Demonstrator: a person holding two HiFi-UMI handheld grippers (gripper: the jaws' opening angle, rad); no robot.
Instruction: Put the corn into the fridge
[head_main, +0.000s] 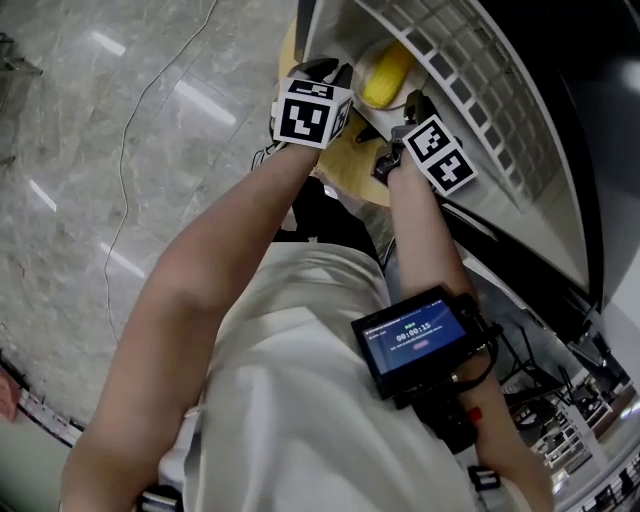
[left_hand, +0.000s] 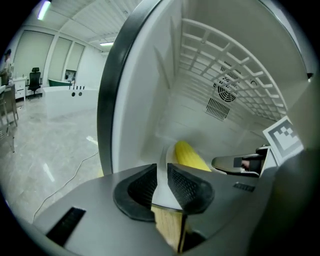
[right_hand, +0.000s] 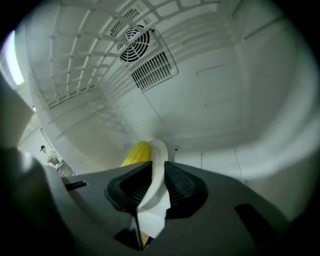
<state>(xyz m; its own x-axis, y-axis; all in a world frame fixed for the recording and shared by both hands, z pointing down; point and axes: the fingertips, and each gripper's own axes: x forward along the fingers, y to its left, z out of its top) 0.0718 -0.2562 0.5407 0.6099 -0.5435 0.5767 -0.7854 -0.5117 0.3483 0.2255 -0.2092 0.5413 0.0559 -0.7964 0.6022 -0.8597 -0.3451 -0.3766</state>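
Observation:
A yellow corn cob (head_main: 386, 74) lies on a white plate (head_main: 361, 58) held inside the open white fridge (head_main: 500, 130). My left gripper (head_main: 325, 70) is shut on the plate's near rim. In the left gripper view its pads (left_hand: 185, 185) pinch the plate (left_hand: 161, 192) with the corn (left_hand: 189, 155) just beyond. My right gripper (head_main: 410, 102) is shut on the rim at the other side. In the right gripper view the plate (right_hand: 159, 150) runs between that gripper's jaws (right_hand: 157, 167), and the corn (right_hand: 136, 152) lies to its left.
A round wooden table top (head_main: 350, 168) sits under the grippers at the fridge mouth. The fridge has a wire shelf (head_main: 470, 80) overhead and a fan vent (right_hand: 134, 37) on its back wall. Its dark door frame (left_hand: 107, 100) stands at the left. Grey marble floor (head_main: 120, 150) with a cable (head_main: 125, 170) spreads to the left.

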